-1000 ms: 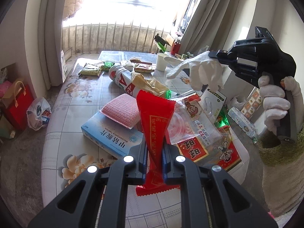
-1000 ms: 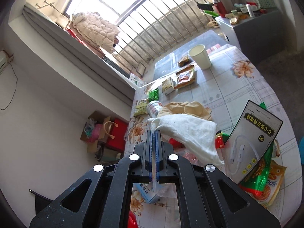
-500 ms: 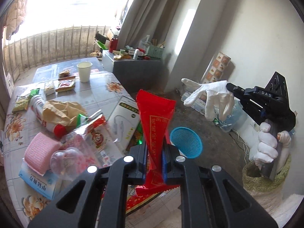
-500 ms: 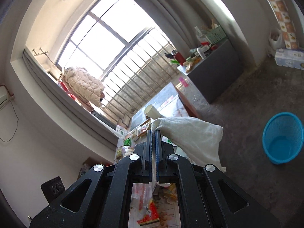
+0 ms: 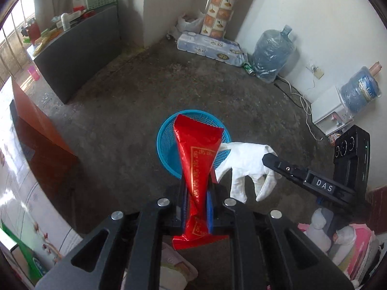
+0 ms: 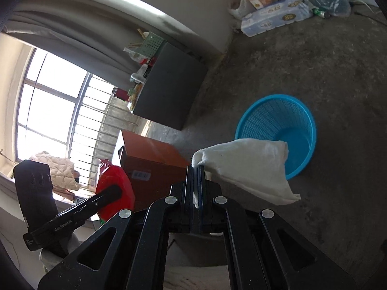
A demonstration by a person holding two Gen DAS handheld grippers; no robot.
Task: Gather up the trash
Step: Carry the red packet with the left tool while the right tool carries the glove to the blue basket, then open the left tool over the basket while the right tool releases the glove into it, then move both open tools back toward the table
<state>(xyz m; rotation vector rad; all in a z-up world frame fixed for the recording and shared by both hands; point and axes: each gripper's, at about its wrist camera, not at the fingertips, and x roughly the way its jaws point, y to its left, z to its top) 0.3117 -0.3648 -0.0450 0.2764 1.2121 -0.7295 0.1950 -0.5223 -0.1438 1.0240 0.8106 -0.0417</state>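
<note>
Left claw point(image 5: 197, 213) clenched on red wrapper point(image 5: 197, 159), its long axis aimed up-frame over blue basket point(image 5: 167, 142); right claw point(image 6: 196, 193) grasping white glove point(image 6: 244, 166), basket upper right.

right gripper point(image 6: 196, 169) bottom centre, jaws clamped on white glove point(image 6: 246, 169) | blue basket point(image 6: 280, 130) right of centre on floor | left gripper point(image 6: 106, 197) lower left, pinching red wrapper point(image 6: 113, 181)
</note>
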